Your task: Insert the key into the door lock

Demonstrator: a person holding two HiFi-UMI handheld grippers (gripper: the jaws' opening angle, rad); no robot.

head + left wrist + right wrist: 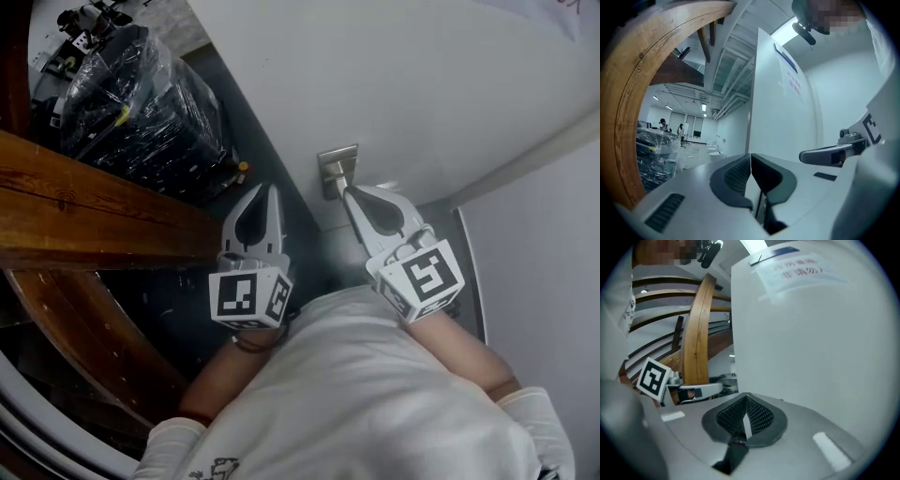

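"Up at the white door (394, 84), how are both claws?"
"Closed, both. My left claw (751, 154) holds nothing; my right claw (746, 394) pinches the thin silvery key (747, 426), tips just beside the metal lock plate (336, 167)."

Two grippers: left gripper (266, 190) at centre left, right gripper (350, 192) at centre right. One white door (422, 84), upper right. One metal handle plate (337, 167), mid-frame. One plastic-wrapped bundle (141, 103), upper left. Two wooden beams at left: straight beam (84, 211), curved beam (66, 323). Two distant people (662, 123), far left of the left gripper view. One paper notice (797, 268), top of the right gripper view.
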